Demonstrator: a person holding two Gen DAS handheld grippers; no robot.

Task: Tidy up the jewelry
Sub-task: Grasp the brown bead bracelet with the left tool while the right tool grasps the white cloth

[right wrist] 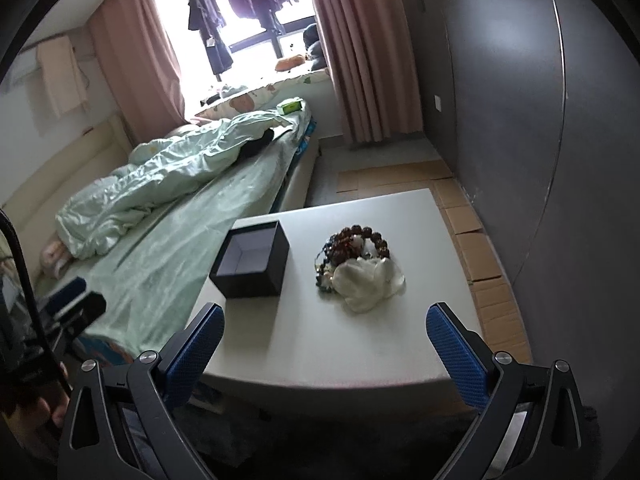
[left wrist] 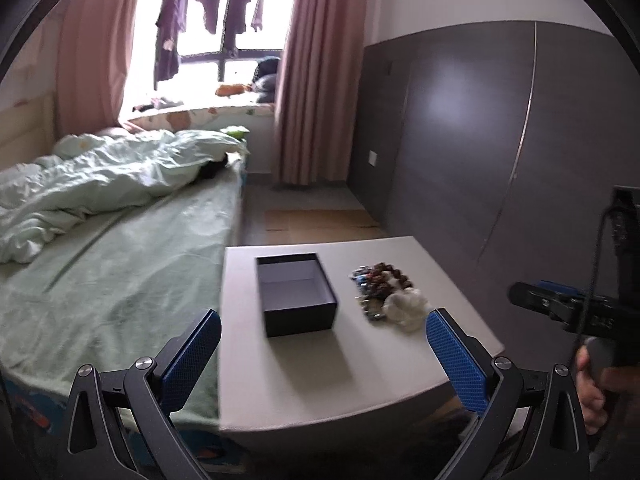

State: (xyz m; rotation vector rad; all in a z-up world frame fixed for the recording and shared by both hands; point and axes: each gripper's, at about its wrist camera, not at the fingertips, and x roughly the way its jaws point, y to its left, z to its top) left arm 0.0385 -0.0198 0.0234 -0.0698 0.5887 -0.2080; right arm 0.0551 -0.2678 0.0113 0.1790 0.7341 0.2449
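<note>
An open, empty dark box [left wrist: 295,293] stands on the white table [left wrist: 320,380]; it also shows in the right wrist view [right wrist: 251,259]. To its right lies a pile of jewelry [left wrist: 380,286]: a brown bead bracelet [right wrist: 362,242], small blue and metal pieces, and a white cloth pouch [right wrist: 368,280]. My left gripper [left wrist: 323,332] is open and empty, above the table's near edge in front of the box. My right gripper [right wrist: 325,330] is open and empty, in front of the pile. The right gripper also shows at the right edge of the left wrist view [left wrist: 560,306].
A bed [left wrist: 120,272] with a green sheet and a crumpled duvet touches the table's left side. A grey wardrobe [left wrist: 500,140] stands on the right. Flattened cardboard [right wrist: 472,216] lies on the floor beyond and right of the table. Pink curtains [left wrist: 316,80] frame a window.
</note>
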